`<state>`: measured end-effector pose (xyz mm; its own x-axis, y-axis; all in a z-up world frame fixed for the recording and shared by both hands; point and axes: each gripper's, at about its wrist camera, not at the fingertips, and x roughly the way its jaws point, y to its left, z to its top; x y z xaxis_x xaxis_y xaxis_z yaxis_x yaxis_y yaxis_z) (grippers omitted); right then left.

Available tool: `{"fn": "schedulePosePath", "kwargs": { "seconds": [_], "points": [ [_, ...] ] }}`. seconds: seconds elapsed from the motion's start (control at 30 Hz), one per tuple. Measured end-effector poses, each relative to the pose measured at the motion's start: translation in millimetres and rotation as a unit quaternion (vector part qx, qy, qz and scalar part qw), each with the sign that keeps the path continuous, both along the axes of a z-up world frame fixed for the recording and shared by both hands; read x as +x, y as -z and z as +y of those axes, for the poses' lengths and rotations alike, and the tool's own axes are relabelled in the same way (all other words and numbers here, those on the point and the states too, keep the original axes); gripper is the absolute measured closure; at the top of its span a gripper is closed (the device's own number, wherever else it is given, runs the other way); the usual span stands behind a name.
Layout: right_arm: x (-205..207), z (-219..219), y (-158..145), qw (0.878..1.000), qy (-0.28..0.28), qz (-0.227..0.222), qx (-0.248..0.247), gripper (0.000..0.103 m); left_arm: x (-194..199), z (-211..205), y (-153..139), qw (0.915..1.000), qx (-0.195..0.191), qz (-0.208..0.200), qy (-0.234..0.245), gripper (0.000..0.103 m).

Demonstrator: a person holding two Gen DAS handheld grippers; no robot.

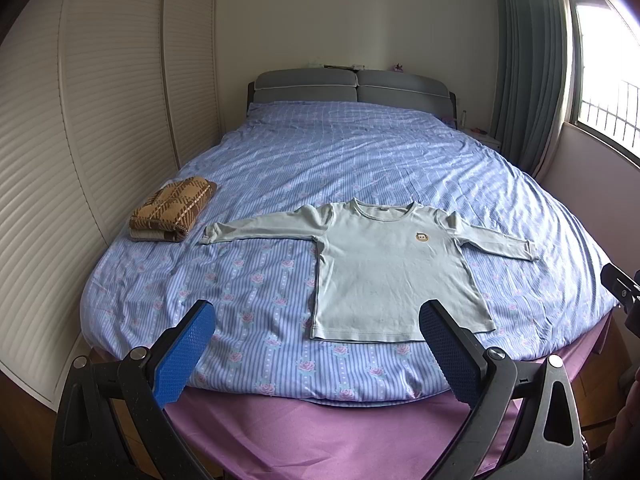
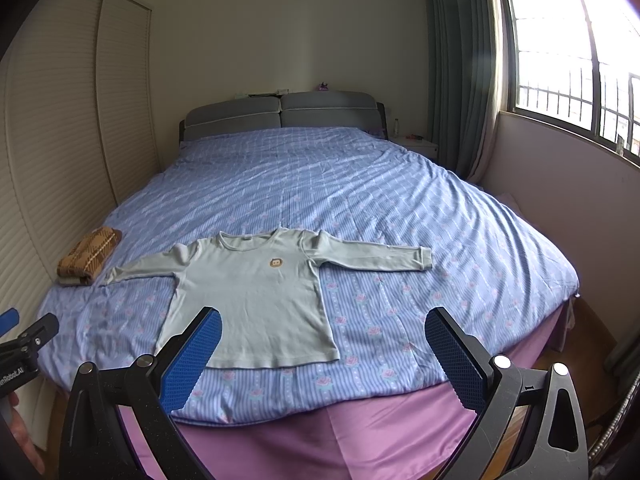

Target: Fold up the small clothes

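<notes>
Shirt (image 1: pixel 394 276) flat on bed (image 1: pixel 360 152), hem at foot edge, sleeves spread along that edge.
Left gripper (image 1: pixel 316 356) and right gripper (image 2: pixel 323 354): jaws apart, empty, short of the hem; each nearer its own-side sleeve. Folded brown garment (image 1: pixel 172 210) lies near the bed's left edge.

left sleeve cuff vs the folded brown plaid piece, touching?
Apart. In the left wrist view a strip of blue bedsheet shows between the shirt cuff and the folded brown plaid garment.
</notes>
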<state>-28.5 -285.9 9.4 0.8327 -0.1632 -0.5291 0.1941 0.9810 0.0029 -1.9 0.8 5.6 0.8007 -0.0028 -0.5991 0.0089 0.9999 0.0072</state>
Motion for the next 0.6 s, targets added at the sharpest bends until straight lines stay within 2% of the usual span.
{"fn": "schedulePosePath", "kwargs": {
  "seconds": [0.6],
  "points": [
    [5, -5, 1, 1.0, 0.006, -0.003, 0.004, 0.001, 9, -12, 3, 1.0, 0.004, -0.001, 0.007, 0.0]
  ]
}}
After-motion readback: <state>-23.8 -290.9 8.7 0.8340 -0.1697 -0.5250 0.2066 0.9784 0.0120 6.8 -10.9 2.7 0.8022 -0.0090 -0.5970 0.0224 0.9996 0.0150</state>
